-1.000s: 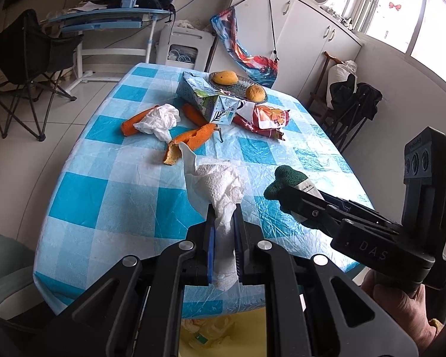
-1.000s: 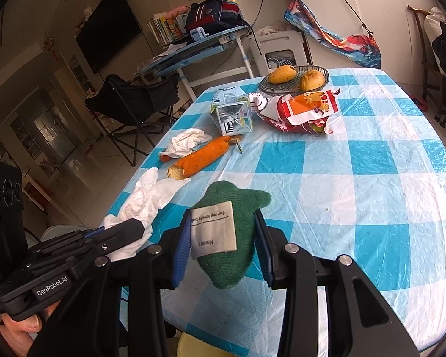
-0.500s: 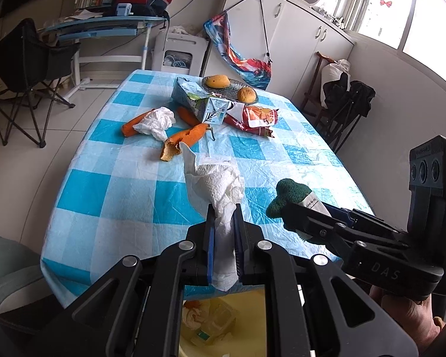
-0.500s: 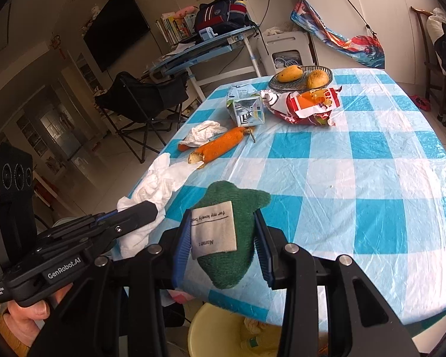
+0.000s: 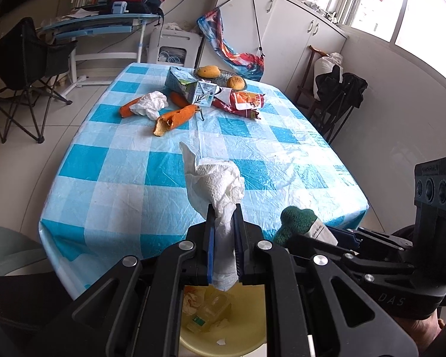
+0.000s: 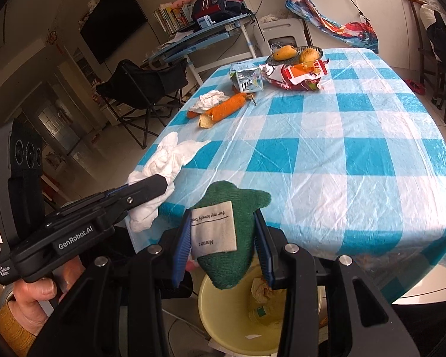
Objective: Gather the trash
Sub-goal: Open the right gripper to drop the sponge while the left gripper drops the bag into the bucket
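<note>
Clamping a crumpled white tissue [image 5: 215, 184] tight between near-closed pads, left hand-held gripper [image 5: 223, 226] angled downward past the worktop [image 5: 128, 178] edge, above the yellow bin [image 5: 223, 339] on the floor; likely held there so a release drops the paper straight in. Pinching a green knitted piece [image 6: 233, 238] with a sewn cloth label, right hand-held gripper [image 6: 223, 238] at partial spread, pads pressed against both flanks, likewise poised over the same bin, its rim showing beneath the jaws. Both loads apparently carried off the worktop together to save a trip. Already inside the bin: crumpled paper and a small bottle with a green label. Remaining on the checked cloth farther out: a bitten carrot [image 5: 175, 119], another carrot partly under a second wad of tissue [image 5: 150, 104], a flattened carton [image 5: 193, 87], a torn red snack wrapper [image 5: 243, 102]. Beyond those, a dish with two mangoes [image 5: 220, 76], probably not rubbish.
</note>
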`<state>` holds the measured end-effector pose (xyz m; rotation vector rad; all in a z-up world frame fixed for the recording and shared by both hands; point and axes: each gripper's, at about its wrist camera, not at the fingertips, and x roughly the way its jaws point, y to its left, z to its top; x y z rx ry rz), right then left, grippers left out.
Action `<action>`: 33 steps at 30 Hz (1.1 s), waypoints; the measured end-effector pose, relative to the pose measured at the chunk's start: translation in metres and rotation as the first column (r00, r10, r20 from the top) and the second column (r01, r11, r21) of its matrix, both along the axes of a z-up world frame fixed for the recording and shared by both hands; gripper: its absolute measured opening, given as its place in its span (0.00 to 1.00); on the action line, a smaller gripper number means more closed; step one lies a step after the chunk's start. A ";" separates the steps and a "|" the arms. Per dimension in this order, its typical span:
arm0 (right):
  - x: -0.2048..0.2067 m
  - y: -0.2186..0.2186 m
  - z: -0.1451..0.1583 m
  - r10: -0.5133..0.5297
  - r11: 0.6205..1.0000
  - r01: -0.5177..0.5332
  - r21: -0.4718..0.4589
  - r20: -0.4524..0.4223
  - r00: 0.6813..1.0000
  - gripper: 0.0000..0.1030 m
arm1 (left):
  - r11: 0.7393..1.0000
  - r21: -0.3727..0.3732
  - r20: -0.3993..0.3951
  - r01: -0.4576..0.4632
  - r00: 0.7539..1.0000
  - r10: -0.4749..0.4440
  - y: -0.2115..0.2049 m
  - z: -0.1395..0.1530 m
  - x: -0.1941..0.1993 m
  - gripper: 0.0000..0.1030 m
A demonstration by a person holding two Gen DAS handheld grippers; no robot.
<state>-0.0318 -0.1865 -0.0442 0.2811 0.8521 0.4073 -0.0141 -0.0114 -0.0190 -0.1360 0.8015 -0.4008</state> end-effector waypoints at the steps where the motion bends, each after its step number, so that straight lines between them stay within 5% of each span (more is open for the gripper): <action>1: -0.003 0.001 -0.003 0.004 1.000 -0.004 -0.003 -0.009 1.000 0.39 | 1.000 0.003 -0.002 0.004 1.000 -0.004 -0.001 -0.001 -0.002 0.10; 13: -0.023 0.002 -0.011 -0.004 1.000 0.003 -0.015 -0.041 0.999 0.48 | 0.999 0.024 -0.047 0.031 0.998 -0.030 -0.008 -0.011 -0.028 0.10; 25: -0.027 -0.024 0.001 -0.133 0.990 0.130 0.049 0.057 0.989 0.62 | 0.991 0.060 -0.214 0.121 0.971 -0.105 -0.020 -0.041 -0.048 0.11; 33: -0.026 -0.036 0.002 -0.202 0.977 0.196 0.084 0.073 0.977 0.65 | 0.998 0.001 -0.139 0.065 0.988 -0.064 -0.009 -0.026 -0.049 0.39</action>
